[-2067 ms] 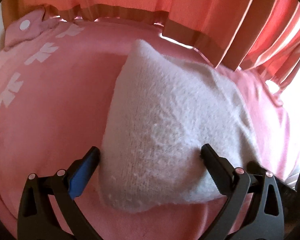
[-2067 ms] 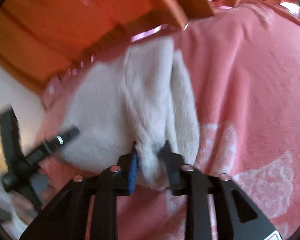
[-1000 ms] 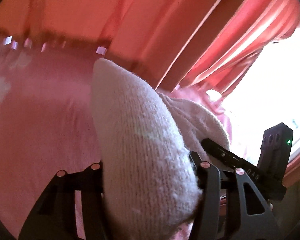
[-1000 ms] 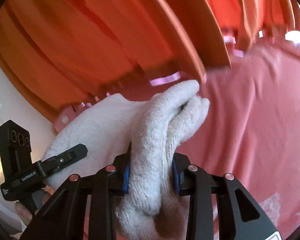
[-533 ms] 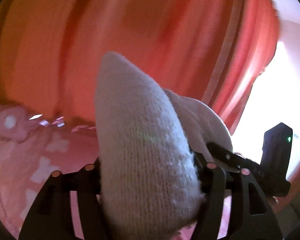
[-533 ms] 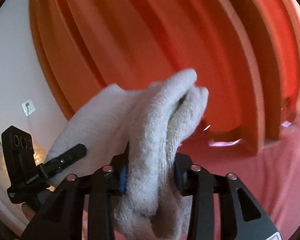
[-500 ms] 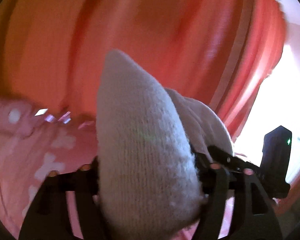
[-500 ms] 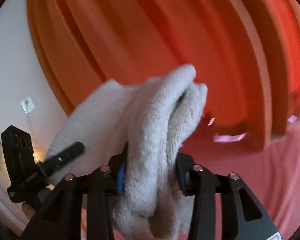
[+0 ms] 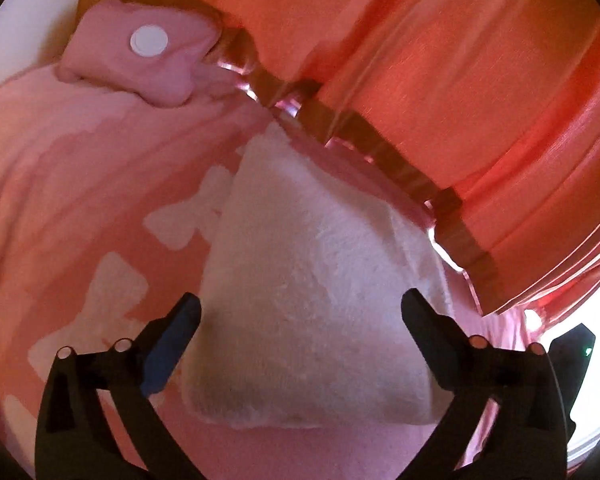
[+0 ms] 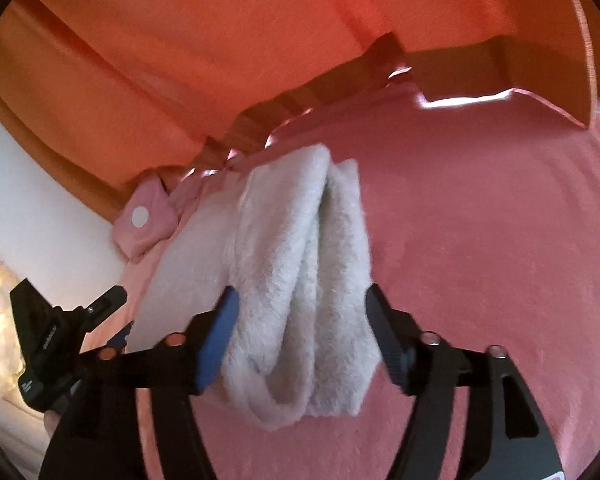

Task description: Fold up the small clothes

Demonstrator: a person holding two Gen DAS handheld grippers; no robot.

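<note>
the step in hand looks like setting the folded piece down and letting go, so the thing to get right is a clean release: draw each gripper straight back and low along the bed, without catching the fuzzy knit on a fingertip, so the layers stay stacked and the fold does not spring open.

the left gripper point(image 9: 300, 312) stands wide open, its two fingers either side of the white knit garment point(image 9: 312, 300) and apparently clear of it, holding nothing. the right gripper point(image 10: 300, 320) is also open, jaws spread with the garment's thick folded end between them; the blue pad on its left finger looks close to or just brushing the fabric, and i cannot tell for sure whether it touches. it does not look clamped.

the garment lies on the pink bed cover point(image 9: 59, 200), near the far edge where the orange curtain point(image 9: 460, 80) hangs down to the bed. it is a small, soft, off-white knitted piece, folded into a roughly triangular bundle that narrows toward the curtain. from the right wrist view its near end shows two or three rounded layers doubled over one another, plump rather than flat. a pat along the top may be needed to settle it.

a pink pillow with a white dot point(image 9: 139, 60) sits at the far left, well apart from the garment. the cover carries pale bow-like prints.
</note>
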